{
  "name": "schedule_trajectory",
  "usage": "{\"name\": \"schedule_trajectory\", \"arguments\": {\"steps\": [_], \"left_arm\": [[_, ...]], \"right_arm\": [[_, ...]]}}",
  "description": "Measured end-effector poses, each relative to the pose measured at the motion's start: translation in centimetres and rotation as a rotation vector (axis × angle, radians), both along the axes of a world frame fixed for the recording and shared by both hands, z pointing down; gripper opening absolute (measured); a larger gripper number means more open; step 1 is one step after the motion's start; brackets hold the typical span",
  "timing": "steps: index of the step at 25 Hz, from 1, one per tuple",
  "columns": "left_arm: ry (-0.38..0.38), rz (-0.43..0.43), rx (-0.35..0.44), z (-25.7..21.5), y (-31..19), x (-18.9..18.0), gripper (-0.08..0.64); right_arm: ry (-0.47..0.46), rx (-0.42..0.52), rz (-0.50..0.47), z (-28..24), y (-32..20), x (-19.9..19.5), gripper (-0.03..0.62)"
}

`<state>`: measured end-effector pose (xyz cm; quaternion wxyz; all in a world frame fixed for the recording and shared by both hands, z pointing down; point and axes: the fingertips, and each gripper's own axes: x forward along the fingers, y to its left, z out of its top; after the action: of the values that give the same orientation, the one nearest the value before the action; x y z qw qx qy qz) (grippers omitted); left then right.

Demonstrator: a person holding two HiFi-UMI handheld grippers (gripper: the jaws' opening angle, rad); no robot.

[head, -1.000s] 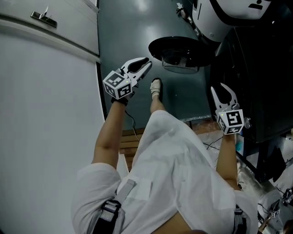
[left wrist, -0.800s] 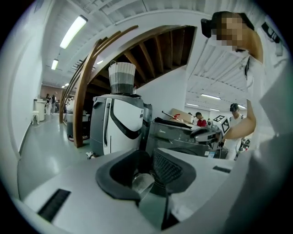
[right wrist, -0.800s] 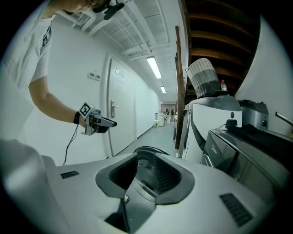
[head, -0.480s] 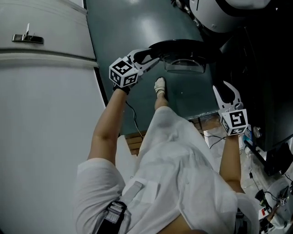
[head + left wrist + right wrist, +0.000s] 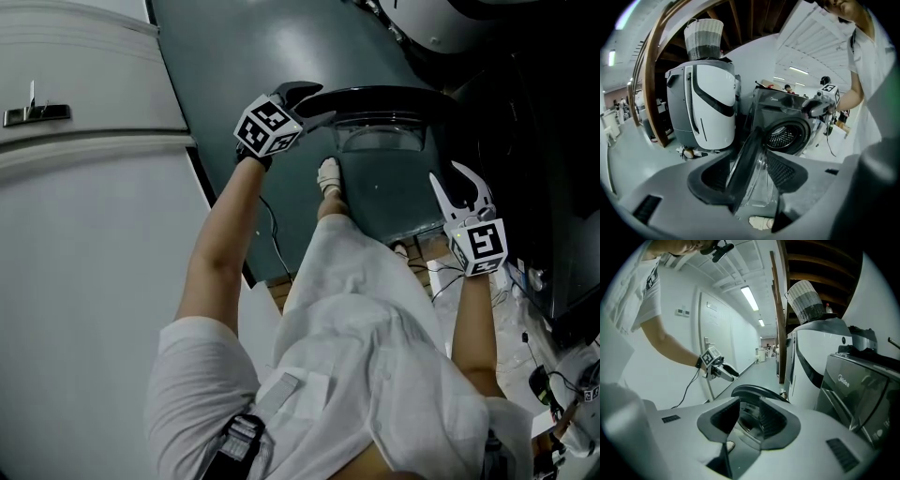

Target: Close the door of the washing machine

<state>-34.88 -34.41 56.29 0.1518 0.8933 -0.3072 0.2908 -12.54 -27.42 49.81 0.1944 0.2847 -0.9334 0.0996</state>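
Note:
The washing machine door (image 5: 380, 98), a round black rim around a clear bowl, hangs open in front of the dark machine (image 5: 525, 141). My left gripper (image 5: 314, 101) is at the door's left rim. In the left gripper view the rim (image 5: 745, 159) stands edge-on between the jaws, which are opening and do not press on it. Behind it shows the drum opening (image 5: 785, 136). My right gripper (image 5: 457, 183) hovers to the right of the door and nearer to me, its jaws opening with nothing between them. In the right gripper view (image 5: 749, 420) the door (image 5: 757, 392) lies ahead.
A white cabinet (image 5: 84, 187) fills the left side. A white appliance (image 5: 703, 93) with a wicker basket on top stands beside the machine. The person's foot (image 5: 328, 173) is on the floor below the door. Cables (image 5: 441, 272) lie at the lower right.
My left gripper has moved to the door's rim and its jaws have spread from nearly shut. The right gripper has shifted only a little.

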Motion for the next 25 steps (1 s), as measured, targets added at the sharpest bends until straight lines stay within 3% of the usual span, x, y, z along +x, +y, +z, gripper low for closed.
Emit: {"name": "schedule_trajectory", "arguments": {"steps": [11,15,25], "left_arm": [[-0.186,0.126,-0.106,6.4,-2.0,2.0,0.256],[-0.229,0.102,-0.093,7.3,-2.4,2.3,0.255],[-0.250,0.043,-0.099,7.4,-1.3,2.6,0.239]], "right_arm": [[-0.011,-0.027,0.005,1.0,-1.1,-0.5,0.149],[-0.010,-0.032,0.003,1.2,-0.7,0.0,0.149],[-0.031,-0.032,0.017,0.7,0.6,1.2,0.149]]}}
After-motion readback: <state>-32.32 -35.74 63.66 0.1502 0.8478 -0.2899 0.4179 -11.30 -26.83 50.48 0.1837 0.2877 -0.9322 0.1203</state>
